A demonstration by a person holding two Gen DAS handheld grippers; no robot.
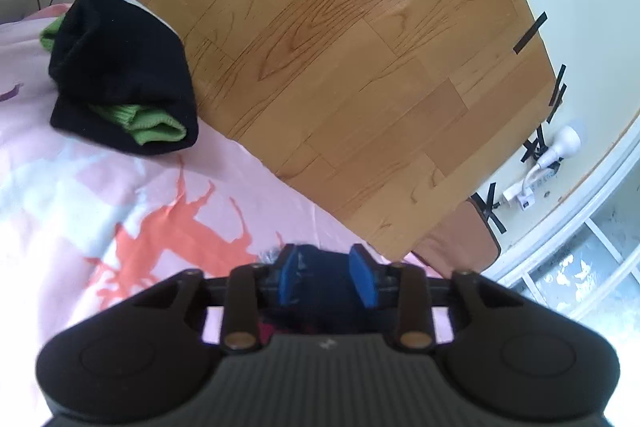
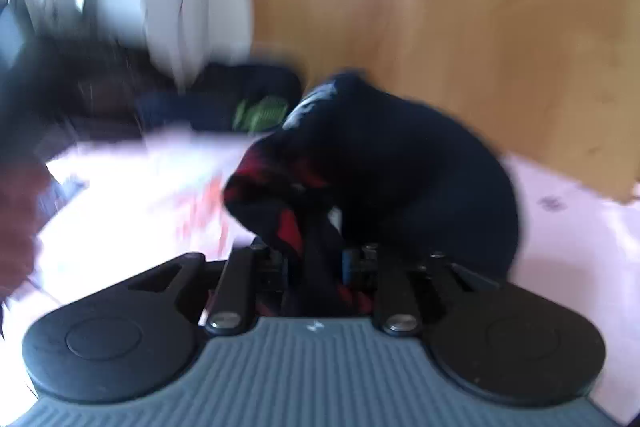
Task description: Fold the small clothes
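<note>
1. Working left to right in my left wrist view: a folded black garment with green cuffs (image 1: 120, 75) lies at the upper left, on the pink printed bedsheet (image 1: 80, 195). Its long axis runs from upper left down toward lower right, with the green cuff end facing my gripper.

2. To its right, a wood-grain board (image 1: 340, 67) fills the centre and upper right. A white plug with its cable (image 1: 556, 151) sits at the far right edge, taped down.

3. My left gripper (image 1: 330, 279) is at the bottom centre. Its blue pads (image 1: 362, 279) stand apart, with dark navy cloth lying between them; I cannot tell that they press on it, so I call it loose.

4. In the blurred right wrist view, the same black and green bundle shows left of centre, in the middle distance.

5. The dark garment with red trim (image 2: 380, 179) bunches at centre, directly ahead of my right gripper (image 2: 316, 267), and touches it.

6. The right gripper's jaws look drawn together on a strand of that cloth, so I judge it clamped.

7. My judgement: the right gripper is nearer and carries the piece, and the finished pile lies up and left.
</note>
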